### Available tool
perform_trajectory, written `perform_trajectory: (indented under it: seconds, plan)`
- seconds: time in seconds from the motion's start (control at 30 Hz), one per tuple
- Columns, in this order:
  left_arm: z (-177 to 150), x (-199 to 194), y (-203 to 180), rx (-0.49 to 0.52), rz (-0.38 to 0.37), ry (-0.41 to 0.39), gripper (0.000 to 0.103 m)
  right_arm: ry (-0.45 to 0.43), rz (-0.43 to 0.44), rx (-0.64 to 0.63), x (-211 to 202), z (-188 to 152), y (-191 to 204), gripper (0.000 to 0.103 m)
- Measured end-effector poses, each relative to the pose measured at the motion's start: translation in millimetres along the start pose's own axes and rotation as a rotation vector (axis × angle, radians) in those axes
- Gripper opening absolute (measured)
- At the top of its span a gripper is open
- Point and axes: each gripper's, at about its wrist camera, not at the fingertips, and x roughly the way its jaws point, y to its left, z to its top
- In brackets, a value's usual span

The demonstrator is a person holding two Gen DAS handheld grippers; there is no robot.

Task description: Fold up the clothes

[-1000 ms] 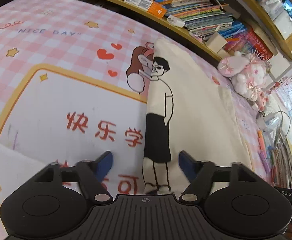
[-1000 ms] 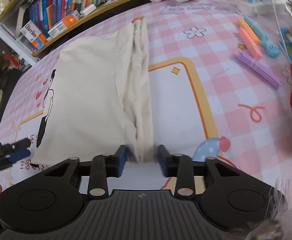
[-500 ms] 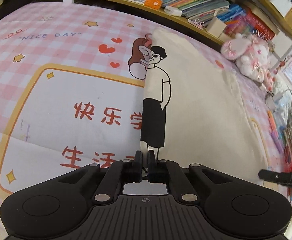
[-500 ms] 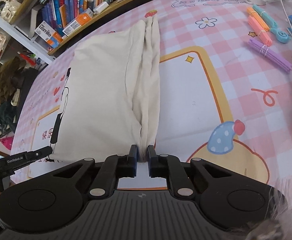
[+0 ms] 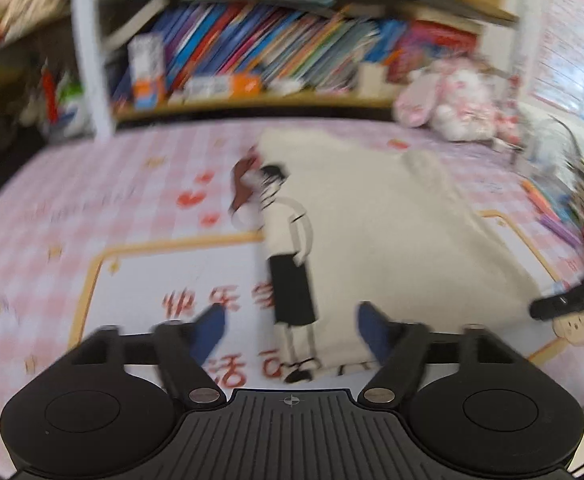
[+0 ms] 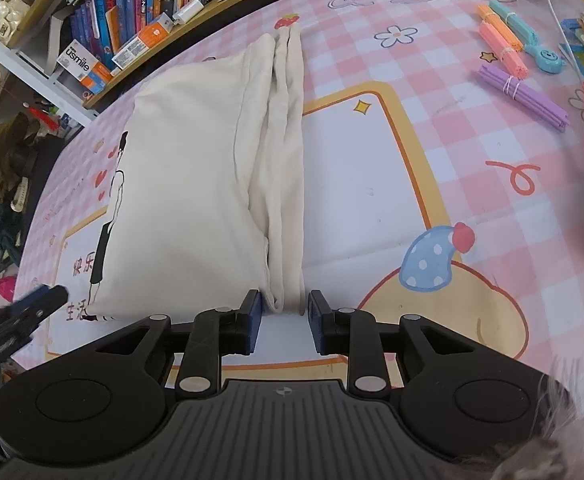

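A cream T-shirt [image 6: 188,168] with a black-and-white cartoon figure [image 5: 292,264] lies folded into a long strip on the pink checked table cover [image 6: 372,184]. My left gripper [image 5: 290,320] hovers over the shirt's near left corner. Its jaws are opening wide, the printed corner shows between them, and the pads do not touch it; this view is motion-blurred. My right gripper [image 6: 284,308] sits at the near right corner. Its jaws are opening, with the bunched fold edge [image 6: 286,240] just ahead between the blue pads, and they are not pressing on it. Each gripper shows in the other's view: left gripper [image 6: 40,300], right gripper [image 5: 568,300].
A low bookshelf [image 6: 140,40] full of books runs along the far edge of the table. Pink plush toys [image 5: 452,104] sit at the far right. Bundled coloured sticks [image 6: 520,92] and stationery lie to the right of the shirt.
Both grippers closed on the shirt's near corners half a second ago and have opened again. The left one has lifted and rolled level; the right has stayed in place.
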Motion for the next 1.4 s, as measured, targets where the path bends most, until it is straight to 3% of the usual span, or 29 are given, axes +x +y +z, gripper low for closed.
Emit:
perform_trajectory:
  seconds: [0.13,0.37,0.47,0.63,0.87,1.0,1.13,1.4]
  plan:
    - [-3.8,2.4,-25.7,0.150,-0.014,0.016,0.077,-0.005,-0.038,-0.024,2.1,1.0,8.1,0.026]
    - [-23.6,-1.1,-64.8,0.394,0.009,-0.069,0.082,-0.010,-0.048,-0.065,2.0,-4.1,11.5,0.027]
    - [-29.1,2.4,-74.9,0.461,-0.002,-0.054,0.082,-0.002,-0.038,-0.057,3.3,-3.1,10.7,0.019]
    - [-31.1,8.7,-82.5,0.516,0.007,-0.059,0.082,0.002,0.016,0.001,-2.4,0.8,8.4,0.010]
    - [-32.1,24.2,-98.4,0.617,0.004,-0.065,0.082,-0.051,0.174,0.112,-31.4,19.3,13.7,0.009]
    - [-30.8,30.5,-111.9,0.641,-0.030,-0.078,0.082,-0.077,0.208,0.121,-42.2,33.8,25.5,0.009]
    - [-35.6,40.9,-122.7,0.709,0.012,-0.108,0.082,-0.092,0.229,0.140,-49.6,41.8,28.9,0.008]
    - [-30.8,48.3,-92.2,0.670,0.144,-0.093,0.082,-0.094,0.183,0.142,-54.8,38.4,15.3,0.008]
